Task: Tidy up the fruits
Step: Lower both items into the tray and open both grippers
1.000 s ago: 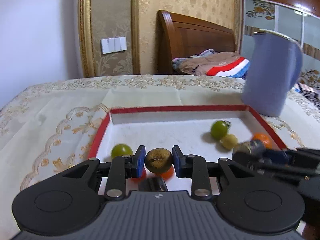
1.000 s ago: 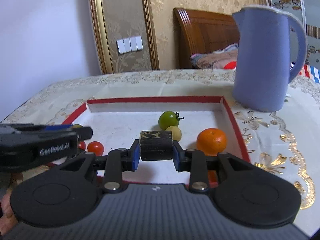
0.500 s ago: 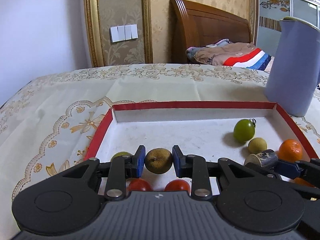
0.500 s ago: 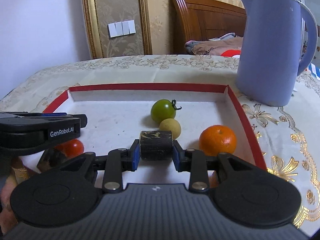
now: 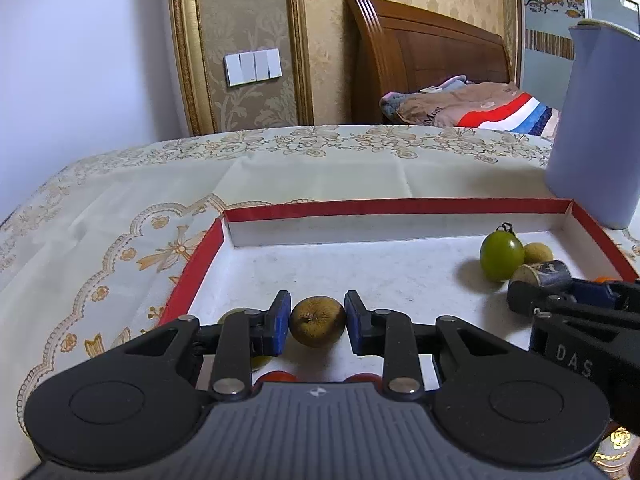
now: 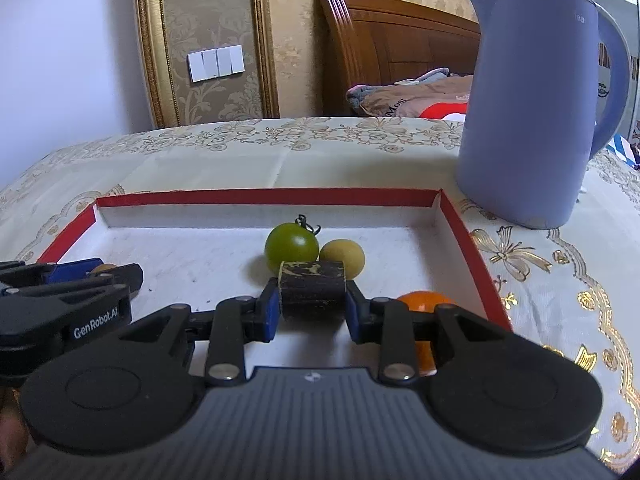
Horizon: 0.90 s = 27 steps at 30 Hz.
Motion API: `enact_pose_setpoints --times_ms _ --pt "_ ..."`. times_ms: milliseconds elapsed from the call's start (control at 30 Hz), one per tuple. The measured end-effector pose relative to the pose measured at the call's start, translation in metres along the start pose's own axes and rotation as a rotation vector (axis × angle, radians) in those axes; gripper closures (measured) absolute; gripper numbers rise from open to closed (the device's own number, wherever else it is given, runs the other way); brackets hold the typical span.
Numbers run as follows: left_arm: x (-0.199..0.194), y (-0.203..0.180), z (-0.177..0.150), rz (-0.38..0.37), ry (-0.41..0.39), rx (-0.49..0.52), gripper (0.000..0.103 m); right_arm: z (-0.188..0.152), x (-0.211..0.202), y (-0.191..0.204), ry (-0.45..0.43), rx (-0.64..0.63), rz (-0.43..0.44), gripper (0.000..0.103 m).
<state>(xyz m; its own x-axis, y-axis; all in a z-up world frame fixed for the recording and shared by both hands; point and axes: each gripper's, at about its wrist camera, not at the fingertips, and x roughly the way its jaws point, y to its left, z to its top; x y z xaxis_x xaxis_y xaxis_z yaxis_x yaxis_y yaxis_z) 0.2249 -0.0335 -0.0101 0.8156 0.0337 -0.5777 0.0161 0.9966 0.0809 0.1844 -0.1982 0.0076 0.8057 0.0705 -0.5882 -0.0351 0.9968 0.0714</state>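
Tray [image 5: 394, 206] centre bare; left fingers [image 5: 279, 316] grasp brown fruit [image 5: 317, 321], right fingers [image 6: 269, 312] grasp dark cylinder [image 6: 313, 294].

Both cameras sit low behind their own tool, looking forward along the fingers, close over the near edge of the red-rimmed tray [image 5: 392, 207]. Left wrist view: aimed across the tray's left half toward the far wall with the light switches [image 5: 252, 67] and the wooden headboard [image 5: 424, 52]; the right tool [image 5: 560, 292] enters at its right edge. Right wrist view: set farther right, facing the same wall, the blue kettle [image 6: 532, 112] near on its right; the left tool [image 6: 86, 278] enters at its left edge. Shared ground: tray [image 6: 268, 197], green tomato [image 5: 501, 255] [image 6: 291, 246], kettle [image 5: 596, 128], switches [image 6: 216, 62], headboard [image 6: 396, 48], patterned worktop [image 5: 120, 216].
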Motion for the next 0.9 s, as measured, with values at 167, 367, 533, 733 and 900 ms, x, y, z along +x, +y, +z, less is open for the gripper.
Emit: enact_pose_setpoints --times_ms 167,367,533,733,900 --pt "-0.001 0.000 -0.001 -0.004 -0.008 -0.001 0.075 -0.003 -0.003 -0.001 0.001 0.005 0.005 0.072" --pt "-0.001 -0.002 -0.004 -0.001 -0.016 0.018 0.074 -0.004 -0.002 0.001 0.003 -0.004 0.003 0.071" --pt "-0.001 0.000 -0.003 -0.006 -0.013 0.007 0.074 -0.004 -0.005 0.000 -0.011 0.000 0.000 0.067" --pt "-0.001 -0.001 -0.004 -0.013 -0.013 0.014 0.070 -0.006 -0.013 0.005 -0.059 -0.024 -0.021 0.045" --pt "-0.006 0.000 -0.005 -0.054 -0.028 0.008 0.047 -0.005 -0.018 0.004 -0.086 -0.025 -0.038 0.040"
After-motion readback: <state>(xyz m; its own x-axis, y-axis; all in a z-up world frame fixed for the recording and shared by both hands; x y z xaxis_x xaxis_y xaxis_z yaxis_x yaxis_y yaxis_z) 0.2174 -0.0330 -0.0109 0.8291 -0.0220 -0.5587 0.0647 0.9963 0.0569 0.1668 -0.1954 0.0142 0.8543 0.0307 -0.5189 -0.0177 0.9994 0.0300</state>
